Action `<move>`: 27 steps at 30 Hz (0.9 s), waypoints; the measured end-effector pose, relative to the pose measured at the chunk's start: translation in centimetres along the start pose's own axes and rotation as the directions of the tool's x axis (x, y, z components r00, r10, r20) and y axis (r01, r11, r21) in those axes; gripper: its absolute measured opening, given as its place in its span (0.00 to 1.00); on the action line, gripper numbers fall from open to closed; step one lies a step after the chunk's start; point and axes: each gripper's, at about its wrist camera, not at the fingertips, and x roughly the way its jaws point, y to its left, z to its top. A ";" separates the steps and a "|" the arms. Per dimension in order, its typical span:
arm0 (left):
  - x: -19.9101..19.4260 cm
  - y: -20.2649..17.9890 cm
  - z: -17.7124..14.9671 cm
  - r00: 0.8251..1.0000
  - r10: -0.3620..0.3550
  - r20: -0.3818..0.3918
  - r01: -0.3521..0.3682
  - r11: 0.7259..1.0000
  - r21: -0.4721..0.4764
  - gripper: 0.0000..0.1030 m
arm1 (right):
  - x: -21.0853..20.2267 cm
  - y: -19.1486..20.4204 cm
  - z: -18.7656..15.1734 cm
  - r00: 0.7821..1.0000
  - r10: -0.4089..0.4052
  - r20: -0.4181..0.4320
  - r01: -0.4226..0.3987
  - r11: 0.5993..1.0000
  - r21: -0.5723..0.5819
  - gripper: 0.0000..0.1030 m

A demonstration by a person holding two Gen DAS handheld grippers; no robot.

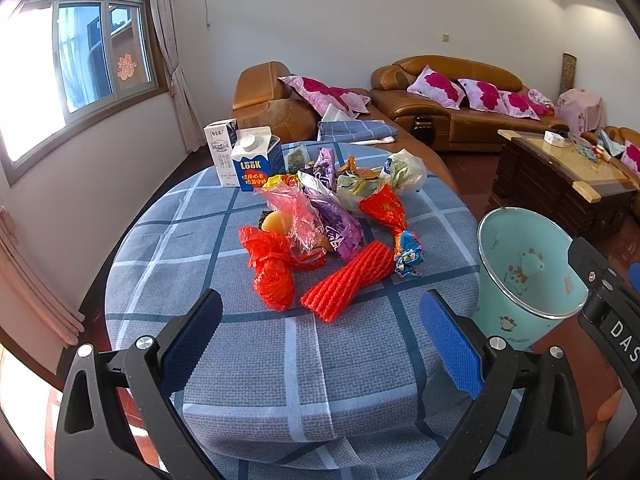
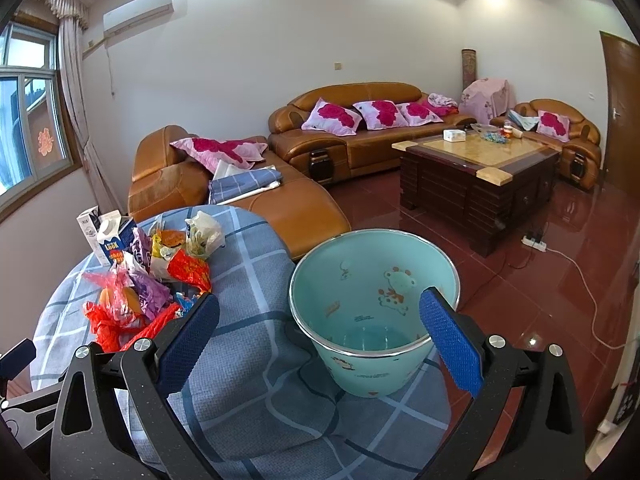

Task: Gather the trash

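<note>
A heap of trash lies mid-table: a red foam net sleeve [image 1: 347, 285], a crumpled red bag [image 1: 269, 268], a pink bag [image 1: 298, 216], purple wrappers [image 1: 338, 228], a red foil wrapper [image 1: 386, 208] and two milk cartons [image 1: 252, 158]. The same heap [image 2: 144, 292] shows left in the right wrist view. A teal bin [image 2: 374, 308], empty inside, stands at the table's right edge, also in the left wrist view as the bin [image 1: 528, 268]. My left gripper [image 1: 320, 344] hangs open just short of the foam sleeve. My right gripper [image 2: 318, 340] is open in front of the bin.
The round table wears a blue checked cloth [image 1: 304, 368]. Brown leather sofas [image 2: 360, 136] with pink cushions line the far wall. A dark wooden coffee table [image 2: 476, 168] stands on red floor tiles, with a power strip and cable [image 2: 536, 242] beside it.
</note>
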 end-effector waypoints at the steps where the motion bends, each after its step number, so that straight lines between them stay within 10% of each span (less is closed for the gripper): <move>1: 0.0 0.0 0.1 1.000 0.000 0.000 0.000 1.000 -0.001 0.94 | 0.0 0.0 0.0 1.000 0.001 0.000 -0.001 1.000 0.000 0.95; 27: 0.0 0.0 0.1 1.000 0.002 0.000 -0.002 1.000 0.000 0.94 | -0.1 -0.2 0.0 1.000 0.000 0.000 0.000 1.000 0.005 0.95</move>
